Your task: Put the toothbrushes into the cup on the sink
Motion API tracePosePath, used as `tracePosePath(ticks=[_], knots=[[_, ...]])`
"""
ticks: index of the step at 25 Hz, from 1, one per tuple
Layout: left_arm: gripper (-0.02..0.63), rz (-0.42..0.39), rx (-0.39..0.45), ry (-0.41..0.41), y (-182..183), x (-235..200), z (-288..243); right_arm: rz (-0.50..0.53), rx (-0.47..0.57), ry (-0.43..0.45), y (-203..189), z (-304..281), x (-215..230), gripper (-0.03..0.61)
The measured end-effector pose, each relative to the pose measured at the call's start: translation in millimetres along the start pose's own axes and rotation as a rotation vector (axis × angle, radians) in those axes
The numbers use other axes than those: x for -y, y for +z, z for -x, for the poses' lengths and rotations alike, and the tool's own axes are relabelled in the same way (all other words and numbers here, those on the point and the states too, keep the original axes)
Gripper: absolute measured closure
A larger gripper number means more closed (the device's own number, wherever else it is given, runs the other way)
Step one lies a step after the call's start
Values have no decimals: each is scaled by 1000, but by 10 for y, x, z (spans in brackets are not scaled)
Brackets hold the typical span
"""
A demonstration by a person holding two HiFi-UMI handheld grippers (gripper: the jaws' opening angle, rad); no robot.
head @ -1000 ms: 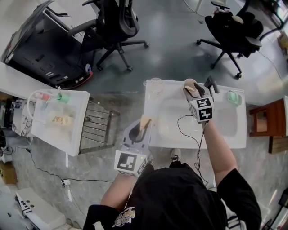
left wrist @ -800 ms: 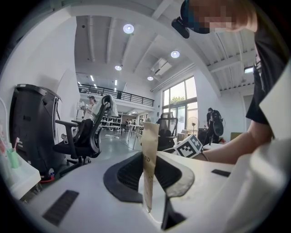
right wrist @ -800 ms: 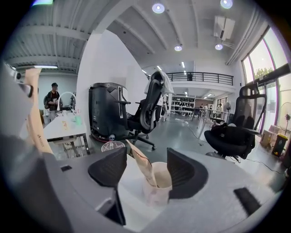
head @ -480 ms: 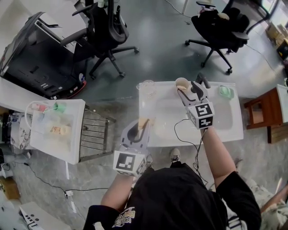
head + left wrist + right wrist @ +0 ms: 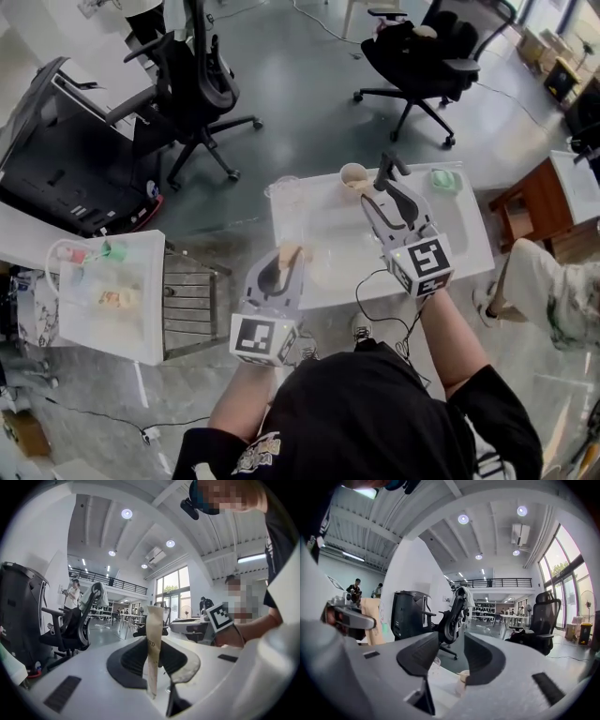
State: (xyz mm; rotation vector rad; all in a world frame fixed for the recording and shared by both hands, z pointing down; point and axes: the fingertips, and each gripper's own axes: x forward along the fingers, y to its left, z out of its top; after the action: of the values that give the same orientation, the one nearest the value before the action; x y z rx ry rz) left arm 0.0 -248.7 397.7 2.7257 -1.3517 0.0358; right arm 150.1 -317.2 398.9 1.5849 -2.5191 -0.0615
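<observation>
- Head view: the left gripper [image 5: 284,265] is clamped on a beige boxed toothbrush [image 5: 291,253] over the near left edge of the white sink [image 5: 469,239]. The right gripper [image 5: 389,199] hovers above the basin, near the beige cup [image 5: 353,175] on the far rim.
- Left gripper view: the jaws pinch the box, which stands upright between them.
- Right gripper view: the jaws have just been closing partway. They stand apart with nothing between them. The cup shows below, near a clear glass [image 5: 434,665].
</observation>
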Motion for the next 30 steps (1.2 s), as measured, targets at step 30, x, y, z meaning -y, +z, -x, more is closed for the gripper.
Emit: tracePosePath(ticks=[30], knots=[[555,-54,107,-54,445,91,288,4,138,39,727,872,-679,572]])
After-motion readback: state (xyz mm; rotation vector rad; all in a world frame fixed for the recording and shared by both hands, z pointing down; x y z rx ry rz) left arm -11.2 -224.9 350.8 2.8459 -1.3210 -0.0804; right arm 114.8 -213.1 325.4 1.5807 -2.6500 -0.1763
